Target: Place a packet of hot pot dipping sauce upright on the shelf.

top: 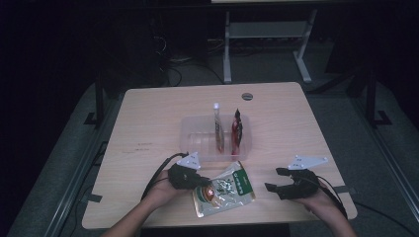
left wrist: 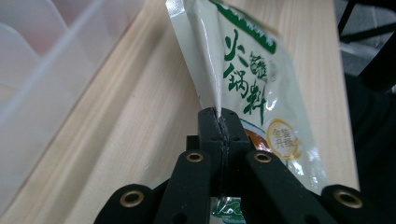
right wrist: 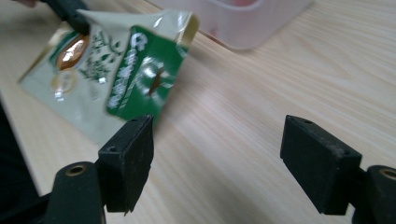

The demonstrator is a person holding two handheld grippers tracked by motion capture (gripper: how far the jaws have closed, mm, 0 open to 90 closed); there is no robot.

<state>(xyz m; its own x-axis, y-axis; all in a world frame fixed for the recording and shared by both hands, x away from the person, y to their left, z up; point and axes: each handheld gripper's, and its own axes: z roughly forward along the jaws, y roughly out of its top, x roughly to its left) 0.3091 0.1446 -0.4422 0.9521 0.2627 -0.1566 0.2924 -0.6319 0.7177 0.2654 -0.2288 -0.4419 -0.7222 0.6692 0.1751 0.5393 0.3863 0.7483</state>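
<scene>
Black jaws of the left gripper (left wrist: 219,122) rise nearest the lens in the left gripper view, pressed together on a raised fold of the sauce packet (left wrist: 243,74), so the packet's foil is pinched between the pads.

By size, the wooden table (top: 148,128) comes first; it spans the middle of the high view, with the person's forearms coming in over its near edge. Next is the clear plastic bin (top: 197,133), standing around the centre of the table, just beyond the packet. Two slim sachets stand upright in it: a pale one (top: 217,128) on the left and a red one (top: 236,132) to its right, close together.

The sauce packet (top: 227,188) lies near the table's near edge, between the two hands, its green-printed end pointing toward the bin. From the right gripper view its left end is lifted off the wood where the left gripper (right wrist: 70,11) grips it, and the rest slopes down to the table.

The left gripper (top: 200,181) sits at the packet's left edge. The right gripper (top: 279,180) rests well to the right of the packet, apart from it; its jaws are spread wide with bare table between them, grasping nothing.
</scene>
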